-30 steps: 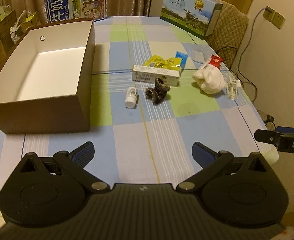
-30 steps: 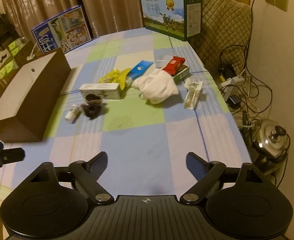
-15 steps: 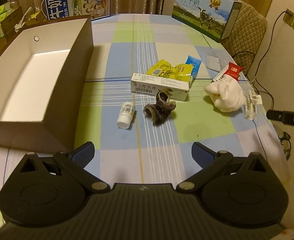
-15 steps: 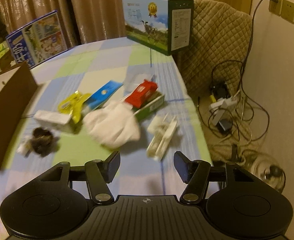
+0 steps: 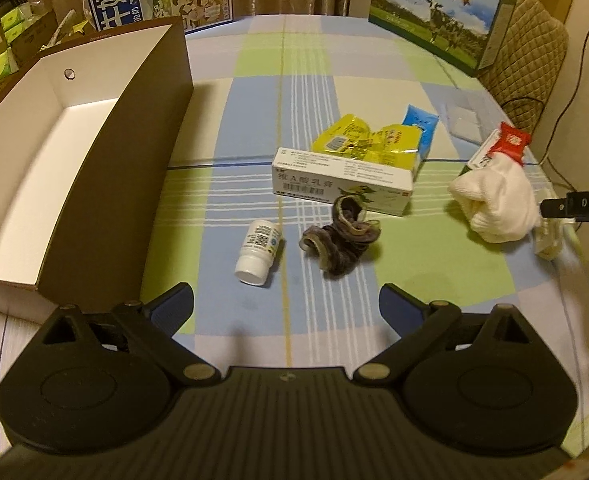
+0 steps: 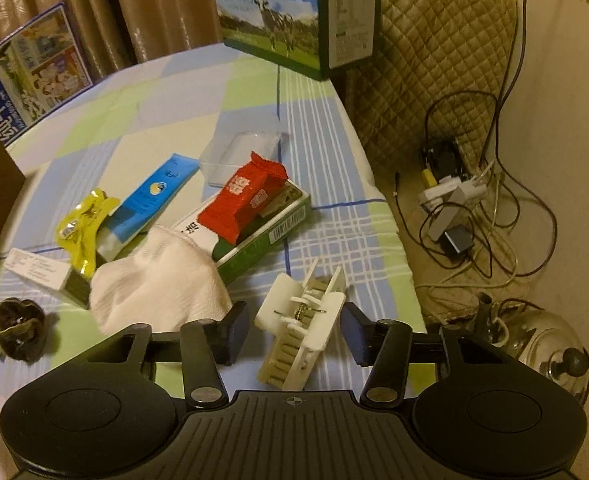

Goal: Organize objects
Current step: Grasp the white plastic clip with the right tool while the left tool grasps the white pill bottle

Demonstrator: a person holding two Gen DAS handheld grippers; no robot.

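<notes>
My left gripper [image 5: 286, 304] is open and empty above the checked tablecloth. Just ahead of it lie a small white bottle [image 5: 257, 251] on its side and a dark scrunchie [image 5: 340, 238]. Behind them lie a white medicine box [image 5: 342, 181], yellow packets [image 5: 368, 142] and a blue sachet [image 5: 420, 128]. An open brown box [image 5: 110, 152] with a white inside stands at the left. My right gripper [image 6: 294, 332] is open, its fingers either side of a white hair clip [image 6: 300, 334] without closing on it. A white cloth [image 6: 160, 280], red packet [image 6: 242, 200] and green box [image 6: 266, 232] lie beside it.
Milk cartons [image 5: 434, 16] stand at the table's far end, another [image 6: 294, 12] in the right wrist view. A clear plastic case [image 6: 242, 152] lies mid-table. Right of the table edge are a quilted chair [image 6: 434, 60], cables with a power strip [image 6: 450, 200] and a metal kettle [image 6: 542, 348].
Both grippers have moved forward over the table. My right gripper came down to the white hair clip, which now sits between its fingers; the left came nearer the bottle and scrunchie.
</notes>
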